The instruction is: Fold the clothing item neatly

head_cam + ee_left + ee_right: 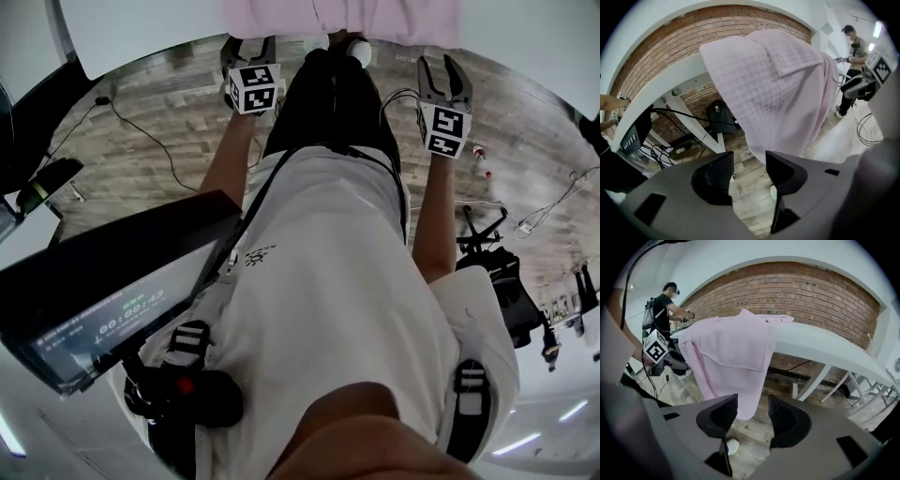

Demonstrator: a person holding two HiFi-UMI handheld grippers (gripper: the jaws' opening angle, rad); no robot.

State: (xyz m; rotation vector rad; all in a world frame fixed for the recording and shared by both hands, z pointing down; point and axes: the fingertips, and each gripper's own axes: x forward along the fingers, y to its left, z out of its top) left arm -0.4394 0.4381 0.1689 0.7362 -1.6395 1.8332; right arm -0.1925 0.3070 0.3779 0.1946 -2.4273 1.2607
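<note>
Surface: one white table [825, 345] on a wood-plank floor [141, 112], with a brick wall [811, 291] on its far side. One pink garment [731, 352] lies on the tabletop and hangs over the near edge. Two grippers: left gripper [249, 47] and right gripper [440, 67], each with jaws wide apart, nothing between them, near the hanging cloth but clear of it. Two bystanders: person in dark top [663, 305] far left, person in light top [857, 49] far right.

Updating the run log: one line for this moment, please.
left hand-held gripper: open, nothing gripped | right hand-held gripper: open, nothing gripped | pink waffle-weave garment: draped over white table edge, hanging down
</note>
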